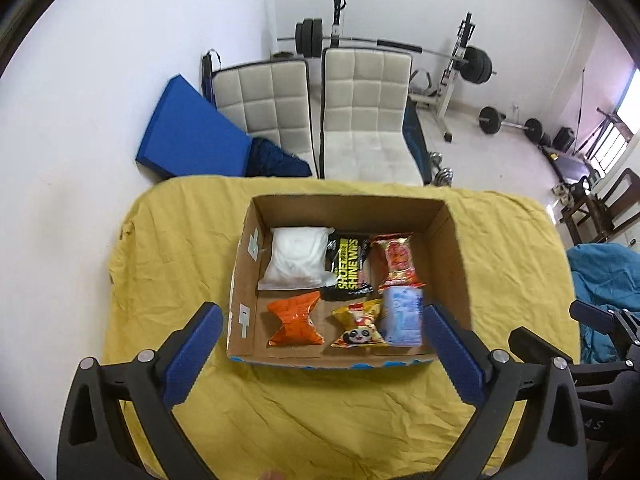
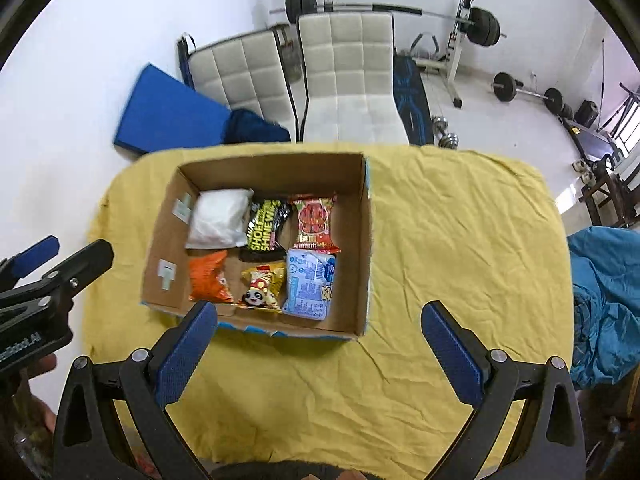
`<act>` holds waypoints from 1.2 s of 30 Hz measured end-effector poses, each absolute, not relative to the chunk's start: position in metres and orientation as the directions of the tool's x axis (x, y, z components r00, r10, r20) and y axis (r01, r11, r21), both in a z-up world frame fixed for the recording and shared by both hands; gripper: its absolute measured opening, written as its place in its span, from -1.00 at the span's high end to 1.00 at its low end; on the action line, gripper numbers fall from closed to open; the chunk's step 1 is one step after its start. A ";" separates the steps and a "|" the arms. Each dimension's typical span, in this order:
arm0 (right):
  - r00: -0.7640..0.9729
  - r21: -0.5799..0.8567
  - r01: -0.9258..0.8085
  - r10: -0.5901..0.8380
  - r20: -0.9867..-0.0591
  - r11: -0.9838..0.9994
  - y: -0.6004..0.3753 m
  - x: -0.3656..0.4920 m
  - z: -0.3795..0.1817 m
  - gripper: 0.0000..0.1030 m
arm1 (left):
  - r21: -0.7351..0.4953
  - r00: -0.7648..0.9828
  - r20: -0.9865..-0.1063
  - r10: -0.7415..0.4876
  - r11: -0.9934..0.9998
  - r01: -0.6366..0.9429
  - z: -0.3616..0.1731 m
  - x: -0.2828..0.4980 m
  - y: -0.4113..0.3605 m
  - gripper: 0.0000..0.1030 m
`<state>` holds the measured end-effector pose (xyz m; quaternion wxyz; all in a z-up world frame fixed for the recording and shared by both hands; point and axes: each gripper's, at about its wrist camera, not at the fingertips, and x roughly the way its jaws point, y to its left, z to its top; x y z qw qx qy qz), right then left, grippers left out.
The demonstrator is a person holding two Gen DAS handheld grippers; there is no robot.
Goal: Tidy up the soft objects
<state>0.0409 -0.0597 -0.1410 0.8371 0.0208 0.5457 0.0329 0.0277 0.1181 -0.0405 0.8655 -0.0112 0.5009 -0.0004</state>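
both grippers, left gripper (image 1: pixel 322 344) and right gripper (image 2: pixel 320 338), are hovering with jaws spread wide and empty, while six soft packets are sitting inside the cardboard box (image 2: pixel 168 248) on the yellow cloth (image 2: pixel 440 240).

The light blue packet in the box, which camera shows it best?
The right wrist view. There the light blue packet lies fully in sight in the cardboard box, its print facing the camera. In the left wrist view the same packet looks narrower and blurrier, with the gripper's right finger crowding its edge.
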 end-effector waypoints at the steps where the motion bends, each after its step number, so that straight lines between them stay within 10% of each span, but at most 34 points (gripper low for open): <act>1: 0.411 0.073 -0.032 0.080 -0.908 0.997 -0.061 0.036 -0.133 -1.00 | -0.025 0.508 -0.861 -0.017 1.000 -0.010 -0.032 0.022 0.117 -1.00; 36: 0.526 0.047 -0.027 0.054 -0.849 0.999 -0.083 -0.044 -0.024 -1.00 | -0.039 0.572 -0.820 -0.010 0.998 -0.039 0.052 -0.056 0.105 -1.00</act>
